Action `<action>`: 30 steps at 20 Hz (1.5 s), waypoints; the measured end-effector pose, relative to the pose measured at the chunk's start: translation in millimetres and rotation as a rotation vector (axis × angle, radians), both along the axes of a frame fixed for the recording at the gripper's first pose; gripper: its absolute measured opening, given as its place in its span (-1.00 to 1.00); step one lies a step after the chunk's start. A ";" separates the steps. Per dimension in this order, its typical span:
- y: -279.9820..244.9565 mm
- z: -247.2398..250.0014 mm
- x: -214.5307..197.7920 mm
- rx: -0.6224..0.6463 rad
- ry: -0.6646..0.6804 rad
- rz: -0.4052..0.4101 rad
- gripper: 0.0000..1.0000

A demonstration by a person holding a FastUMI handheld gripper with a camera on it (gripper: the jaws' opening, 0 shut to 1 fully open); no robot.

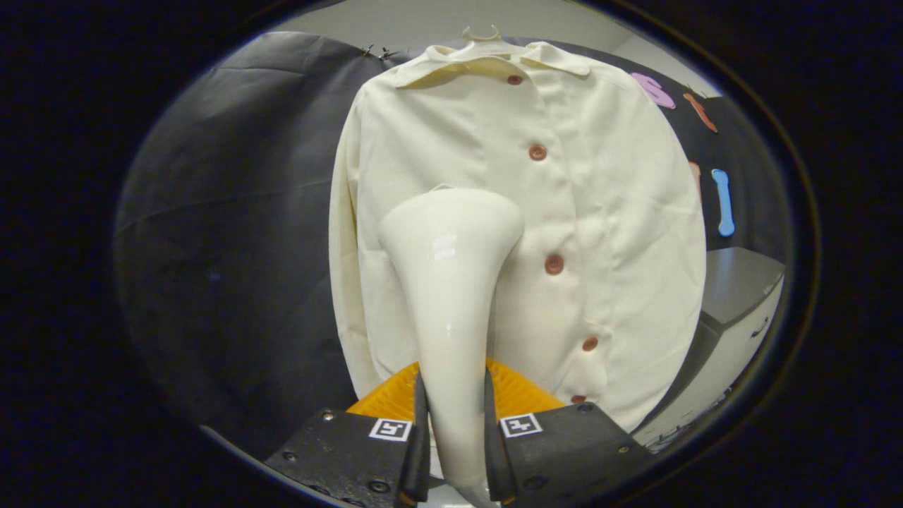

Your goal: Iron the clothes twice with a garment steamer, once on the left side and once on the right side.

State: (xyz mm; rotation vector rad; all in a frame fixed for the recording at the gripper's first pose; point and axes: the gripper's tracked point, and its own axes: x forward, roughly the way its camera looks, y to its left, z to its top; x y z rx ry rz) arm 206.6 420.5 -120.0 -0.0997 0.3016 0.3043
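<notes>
Gripper (451,430) has both fingers clamped on the steamer's (451,282) handle, which runs up between them to the wide head just ahead. The head sits over the shirt's (607,233) panel on one side of the buttons (554,264); can't tell if it's touching. I'd say keep the head flat to the cloth, glide it slowly along that panel, and stay off the buttons. Shirt's cream, on a hanger (481,33), a bit creased on the other panel.
</notes>
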 end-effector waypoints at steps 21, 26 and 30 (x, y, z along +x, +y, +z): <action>-37.9 -192.5 -47.3 -0.235 0.417 0.015 -0.35; -39.6 -186.7 -62.8 -0.208 0.459 0.035 -0.38; -42.9 -151.9 -88.3 -0.209 0.438 0.072 -0.38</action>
